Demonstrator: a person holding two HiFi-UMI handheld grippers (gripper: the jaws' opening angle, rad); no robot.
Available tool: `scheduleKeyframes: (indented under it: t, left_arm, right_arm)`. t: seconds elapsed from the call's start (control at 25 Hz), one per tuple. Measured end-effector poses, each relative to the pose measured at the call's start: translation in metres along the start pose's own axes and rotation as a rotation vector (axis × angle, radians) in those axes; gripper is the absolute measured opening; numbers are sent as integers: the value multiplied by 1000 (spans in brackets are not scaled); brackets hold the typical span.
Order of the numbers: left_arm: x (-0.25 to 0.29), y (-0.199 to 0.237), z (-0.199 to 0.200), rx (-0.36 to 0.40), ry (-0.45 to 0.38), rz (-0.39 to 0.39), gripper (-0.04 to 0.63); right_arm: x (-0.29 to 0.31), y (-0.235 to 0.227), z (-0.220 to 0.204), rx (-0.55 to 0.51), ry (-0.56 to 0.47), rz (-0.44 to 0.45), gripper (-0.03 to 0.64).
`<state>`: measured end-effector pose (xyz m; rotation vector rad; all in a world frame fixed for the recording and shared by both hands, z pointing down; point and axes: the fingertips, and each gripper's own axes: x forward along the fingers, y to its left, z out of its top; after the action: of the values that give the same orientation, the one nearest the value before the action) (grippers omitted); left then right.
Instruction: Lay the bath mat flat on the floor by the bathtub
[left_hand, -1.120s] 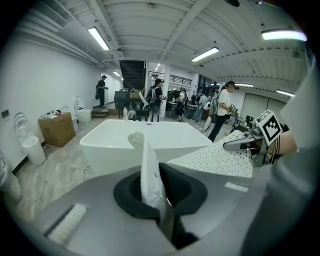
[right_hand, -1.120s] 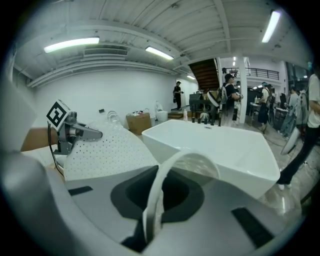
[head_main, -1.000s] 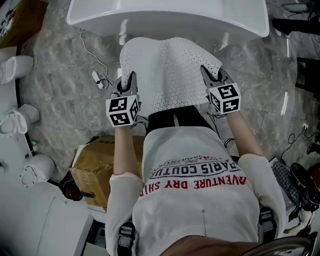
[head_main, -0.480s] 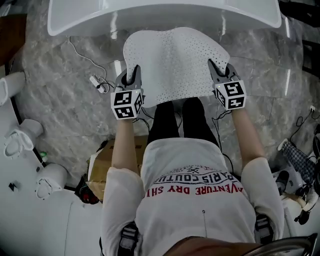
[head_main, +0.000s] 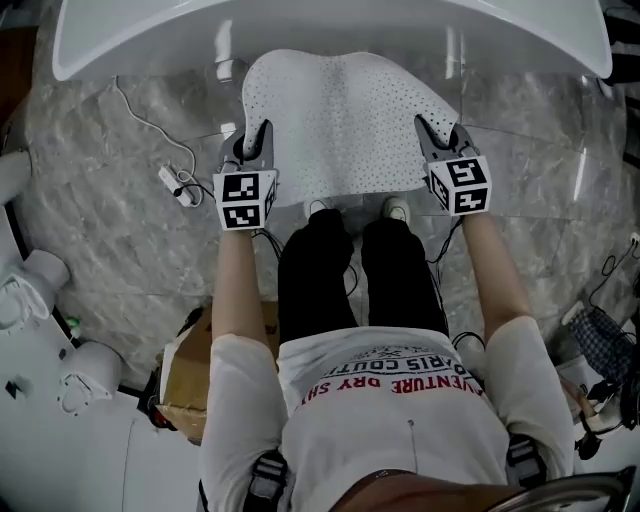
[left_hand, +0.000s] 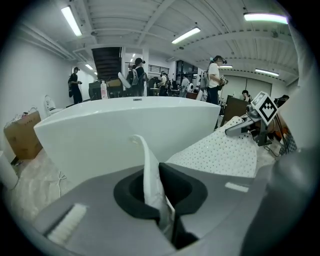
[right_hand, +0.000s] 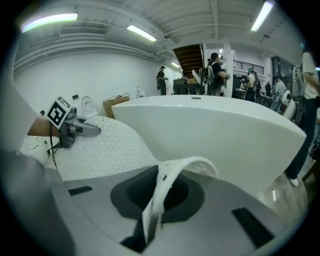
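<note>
The left gripper (left_hand: 162, 202) pinches the edge of the white bath mat (left_hand: 220, 155) at the bottom middle. A big white bathtub (left_hand: 115, 135) fills the middle.

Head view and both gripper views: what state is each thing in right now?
bath mat: spread out, near corners pinched and lifted, not yet flat.
left gripper: shut on the bath mat's near left corner.
right gripper: shut on the bath mat's near right corner.
bathtub: upright, just beyond the mat's far edge.
</note>
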<state>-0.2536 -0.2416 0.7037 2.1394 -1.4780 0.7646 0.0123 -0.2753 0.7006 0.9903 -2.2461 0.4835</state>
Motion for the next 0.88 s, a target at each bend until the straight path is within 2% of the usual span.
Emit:
scheduleKeyframes:
  t: [0.32, 0.48, 0.6, 0.72, 0.88]
  left_arm:
    - [101, 27, -81, -18, -37, 1, 25]
    - [151, 40, -121, -16, -43, -15, 25]
    - [185, 48, -164, -38, -29, -24, 25]
    - [216, 59, -208, -30, 0, -37, 25]
    - [238, 80, -257, -58, 51, -18, 25]
  right_arm:
    - [95, -23, -74, -38, -47, 7, 17]
    - [142, -41, -123, -9, -45, -6, 17]
    - [173, -49, -171, 39, -20, -13, 17]
    - [198, -56, -216, 65, 27, -10, 17]
    - [216, -71, -257, 94, 83, 6, 17]
